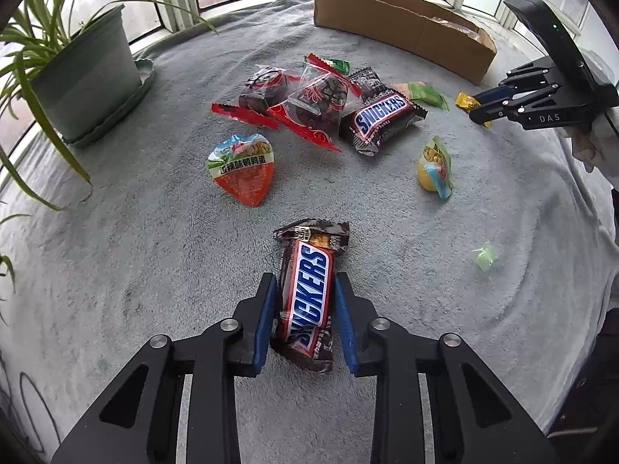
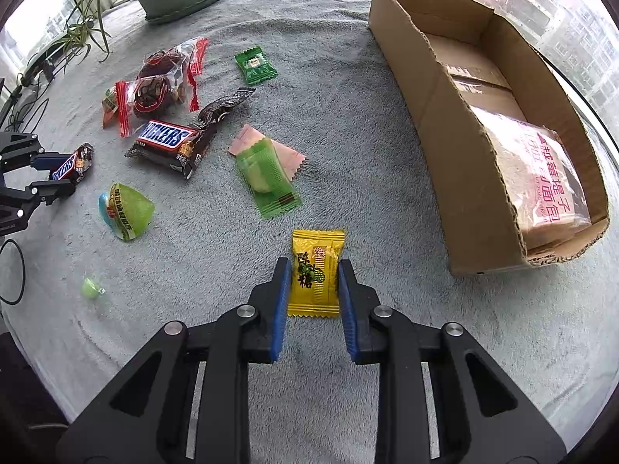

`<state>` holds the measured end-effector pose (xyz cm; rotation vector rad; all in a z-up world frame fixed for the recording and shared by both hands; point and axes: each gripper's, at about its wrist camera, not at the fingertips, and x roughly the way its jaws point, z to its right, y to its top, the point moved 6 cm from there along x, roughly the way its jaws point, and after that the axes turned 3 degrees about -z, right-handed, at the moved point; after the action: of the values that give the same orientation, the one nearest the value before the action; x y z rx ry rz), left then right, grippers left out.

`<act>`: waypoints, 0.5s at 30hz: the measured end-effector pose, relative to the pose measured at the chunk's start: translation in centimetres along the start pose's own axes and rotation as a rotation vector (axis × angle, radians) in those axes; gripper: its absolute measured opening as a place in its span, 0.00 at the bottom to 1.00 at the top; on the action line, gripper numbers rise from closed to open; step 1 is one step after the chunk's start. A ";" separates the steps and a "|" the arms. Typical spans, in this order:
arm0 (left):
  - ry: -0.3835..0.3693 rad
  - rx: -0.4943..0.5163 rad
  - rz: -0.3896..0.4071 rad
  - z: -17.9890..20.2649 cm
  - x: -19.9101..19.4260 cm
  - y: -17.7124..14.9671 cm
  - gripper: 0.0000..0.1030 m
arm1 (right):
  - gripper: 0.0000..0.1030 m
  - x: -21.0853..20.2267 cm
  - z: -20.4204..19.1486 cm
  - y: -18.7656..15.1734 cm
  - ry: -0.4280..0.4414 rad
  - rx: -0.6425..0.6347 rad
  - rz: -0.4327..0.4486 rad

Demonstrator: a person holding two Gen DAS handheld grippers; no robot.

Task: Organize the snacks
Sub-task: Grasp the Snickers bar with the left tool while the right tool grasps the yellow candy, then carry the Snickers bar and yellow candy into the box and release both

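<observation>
A small Snickers bar (image 1: 305, 294) lies lengthwise on the grey blanket with my left gripper (image 1: 305, 282) shut on it, blue pads against both sides. From the right wrist view that same gripper (image 2: 58, 178) is at the left edge with the bar (image 2: 71, 164) in it. My right gripper (image 2: 314, 266) is shut on a yellow wrapped candy (image 2: 315, 270) that lies flat on the blanket. The left wrist view shows the right gripper (image 1: 479, 110) at far right, the yellow candy (image 1: 464, 101) at its tips. A cardboard box (image 2: 425, 116) stands to the right, holding a bread package (image 2: 541, 178).
Loose snacks lie mid-blanket: a second Snickers (image 1: 383, 116), red-wrapped cakes (image 1: 305, 104), a strawberry-shaped egg pack (image 1: 241, 174), a jelly cup (image 2: 127, 210), green candies (image 2: 271, 178) and a tiny green sweet (image 2: 91, 288). A potted plant (image 1: 85, 77) stands at the left by the window.
</observation>
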<state>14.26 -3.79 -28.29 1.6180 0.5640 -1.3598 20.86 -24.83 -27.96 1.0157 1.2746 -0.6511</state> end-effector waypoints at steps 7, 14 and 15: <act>-0.027 -0.070 0.026 -0.4 -0.4 -0.6 0.26 | 0.24 -0.9 0.1 -0.7 0.019 0.029 0.028; -0.041 -0.130 0.053 -1.2 -1.5 -0.8 0.26 | 0.23 -3.1 0.3 -0.5 0.033 0.055 0.083; -0.036 -0.133 0.059 -1.3 -1.9 -0.6 0.26 | 0.23 -3.6 0.4 -0.3 0.035 0.059 0.095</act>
<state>13.90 -1.95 -26.82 1.4890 0.5688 -1.2779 19.99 -25.80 -24.57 1.1335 1.2359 -0.6032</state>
